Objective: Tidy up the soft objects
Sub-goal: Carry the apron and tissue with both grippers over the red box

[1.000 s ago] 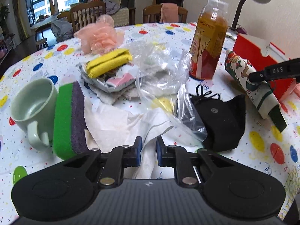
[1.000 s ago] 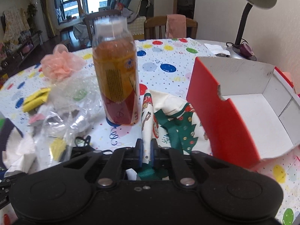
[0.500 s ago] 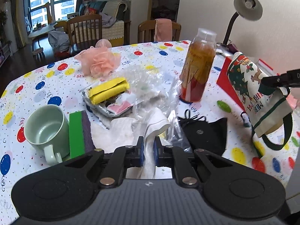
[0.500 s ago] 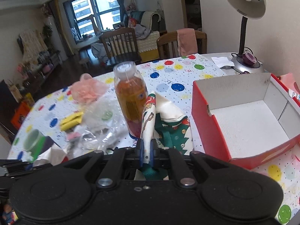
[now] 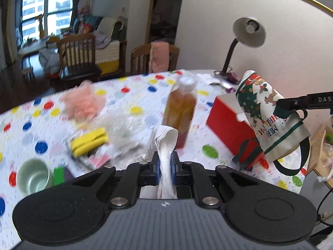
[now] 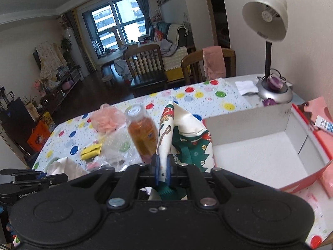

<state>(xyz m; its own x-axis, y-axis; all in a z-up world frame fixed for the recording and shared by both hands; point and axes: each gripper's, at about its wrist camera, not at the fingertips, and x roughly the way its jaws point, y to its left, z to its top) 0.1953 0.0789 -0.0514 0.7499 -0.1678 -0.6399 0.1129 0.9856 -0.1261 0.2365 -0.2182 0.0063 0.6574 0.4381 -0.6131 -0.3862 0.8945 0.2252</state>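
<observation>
the left gripper [image 5: 165,164] is pinching a white cloth [image 5: 165,145] tight between closed jaws above the near edge of the table [image 5: 135,95], and the right gripper [image 6: 163,167] is clamping a christmas-print bag [image 6: 166,137] the same way, just left of the open red box [image 6: 260,152] near the table's right edge. both soft things are being carried, and the next move is probably calling for swinging them over the box before letting go. compared with a second ago, both are hanging higher, clear of the tabletop.
</observation>
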